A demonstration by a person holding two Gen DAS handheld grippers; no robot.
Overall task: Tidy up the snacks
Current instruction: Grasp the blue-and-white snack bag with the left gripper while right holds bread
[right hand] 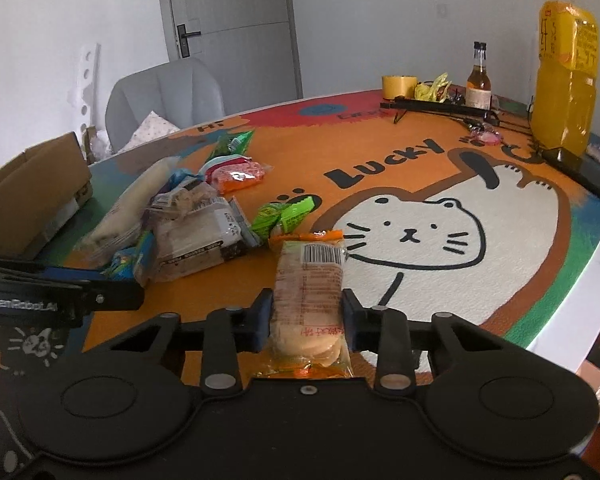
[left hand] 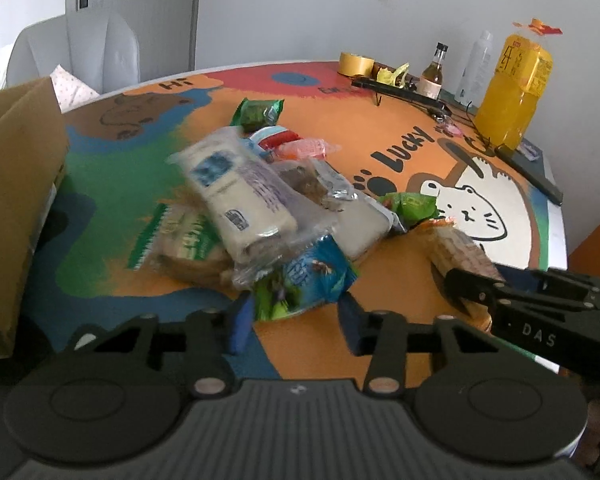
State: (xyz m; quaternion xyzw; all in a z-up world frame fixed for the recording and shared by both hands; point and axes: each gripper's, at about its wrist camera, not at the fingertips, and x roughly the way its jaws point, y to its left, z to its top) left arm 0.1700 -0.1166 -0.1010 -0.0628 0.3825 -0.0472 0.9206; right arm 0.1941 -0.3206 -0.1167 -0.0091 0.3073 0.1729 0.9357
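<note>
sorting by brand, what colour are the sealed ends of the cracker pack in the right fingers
Orange, on a clear wrapper, on the cracker pack; best seen in the right wrist view.

Plain white painted walls (right hand: 380, 20), evenly lit by soft daylight. Grey panelled door (right hand: 236, 28) with a black lever handle (right hand: 186, 36), closed, set in the far wall. Light grey padded chair (right hand: 164, 96) in front of the door, holding a white dotted cushion (right hand: 150, 130). Table under a brightly printed orange cloth with a white cartoon cat (right hand: 416, 236). White perforated board (right hand: 87, 80) leaning against the left wall.
</note>
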